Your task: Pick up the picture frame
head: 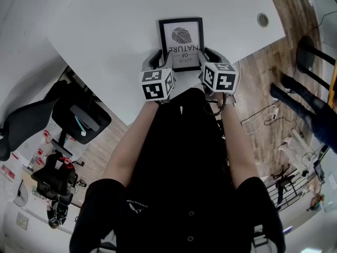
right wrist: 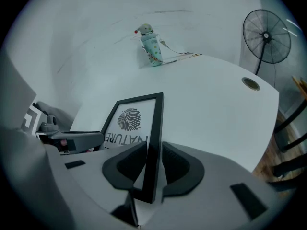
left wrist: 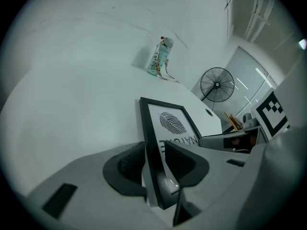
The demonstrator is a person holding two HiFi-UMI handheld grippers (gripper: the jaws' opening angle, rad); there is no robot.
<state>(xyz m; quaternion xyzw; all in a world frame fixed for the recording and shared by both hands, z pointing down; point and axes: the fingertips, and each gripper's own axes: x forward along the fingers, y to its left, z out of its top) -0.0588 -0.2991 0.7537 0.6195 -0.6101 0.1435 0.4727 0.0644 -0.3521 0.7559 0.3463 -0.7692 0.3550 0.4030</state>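
White tabletop (head: 95, 30) is carrying the picture frame (head: 181, 42), which is standing upright and not yet lifted. The left gripper (head: 159, 61) and right gripper (head: 209, 57) are straddling the frame's two side edges, jaws apart and seemingly not clamping. Squeezing and lifting are remaining.

**A:** What could be read there?

**B:** Only the print inside the picture frame (head: 181, 42). In the head view it carried the words "LOVE", "OF" and "NATURE" beside a leaf drawing, with "NATURE" on the line next to the leaf.

**A:** And in the gripper views?

**B:** Only "NATURE" showed in the frame, whole in the right gripper view and cut short in the left one.

**A:** Any other signs?

**B:** The cube (head: 157, 84) left of the frame and the one to its right bore black-and-white square markers without letters.
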